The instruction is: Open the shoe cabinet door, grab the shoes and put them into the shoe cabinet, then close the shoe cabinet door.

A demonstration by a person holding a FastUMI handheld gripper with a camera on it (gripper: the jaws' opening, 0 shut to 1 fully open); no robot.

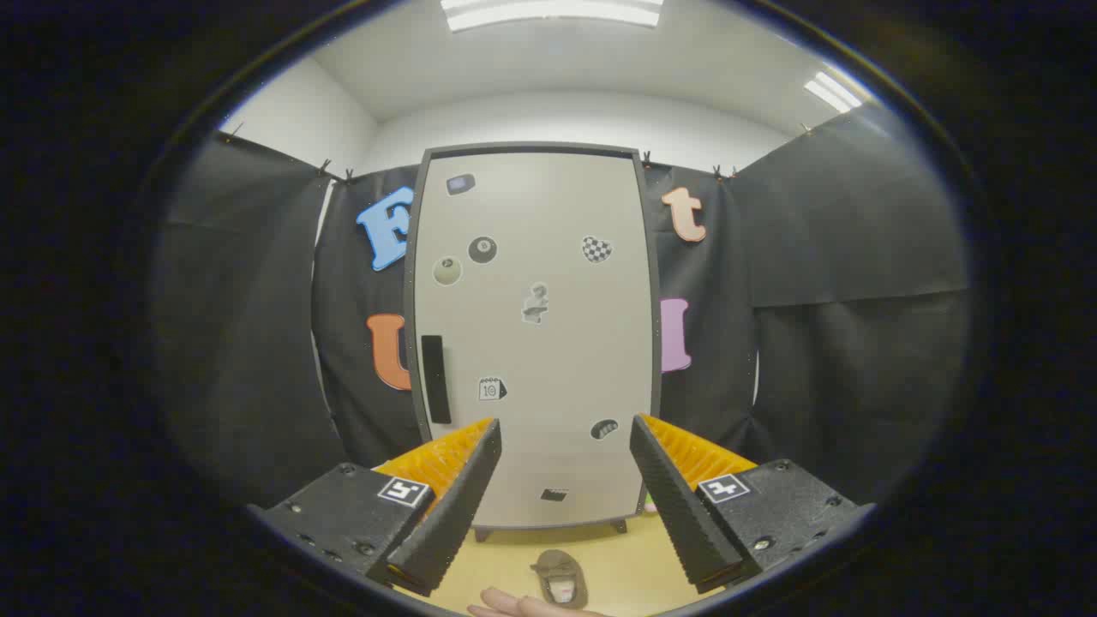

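Jaws wide on my gripper [566,506], holding nothing; one shoe [561,578] on the floor [617,557], seemingly lengthwise toward one closed shoe cabinet [536,334].

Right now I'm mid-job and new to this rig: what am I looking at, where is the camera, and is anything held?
The camera rides on a handheld two-finger gripper and looks forward along its fingers, the two wedges in the foreground. The fingers stand wide apart and hold nothing. Straight ahead, beyond them, is the shoe cabinet, its door shut, with small stickers on it and a dark handle near its left edge. On the floor in front of the cabinet, low between the fingers, lies one shoe. Part of a person's hand shows just beside that shoe.
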